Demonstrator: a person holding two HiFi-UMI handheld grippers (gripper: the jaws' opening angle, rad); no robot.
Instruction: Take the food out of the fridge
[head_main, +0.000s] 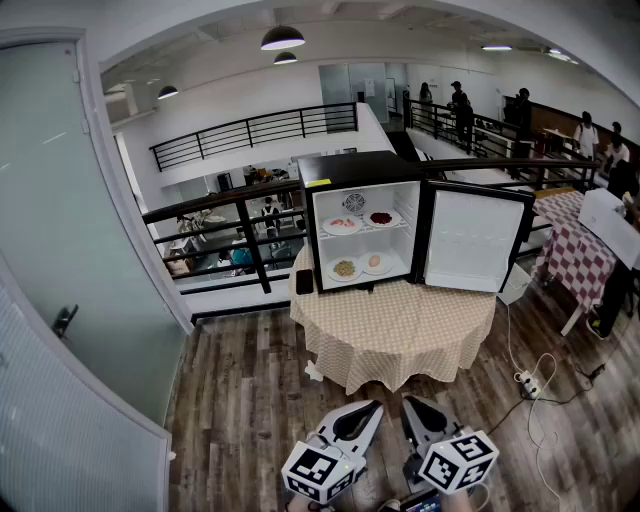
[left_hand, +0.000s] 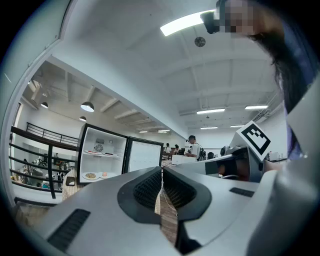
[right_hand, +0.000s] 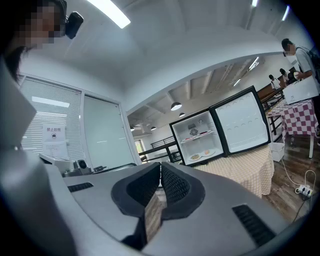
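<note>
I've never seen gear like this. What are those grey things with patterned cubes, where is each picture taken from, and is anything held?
No robot here: a person holds two hand tools, the left gripper and right gripper. The wide picture comes from a camera on the person's head; the other two from cameras riding on the grippers. Both pairs of fingers are closed on nothing. Ahead, on a cloth-covered table, a small fridge stands open with four plates of food inside.

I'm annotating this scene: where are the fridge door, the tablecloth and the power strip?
fridge door (head_main: 473, 240), head view, its white inner panel.
tablecloth (head_main: 400, 330), head view, bare patch before the fridge.
power strip (head_main: 524, 379), head view, its white body.
</note>
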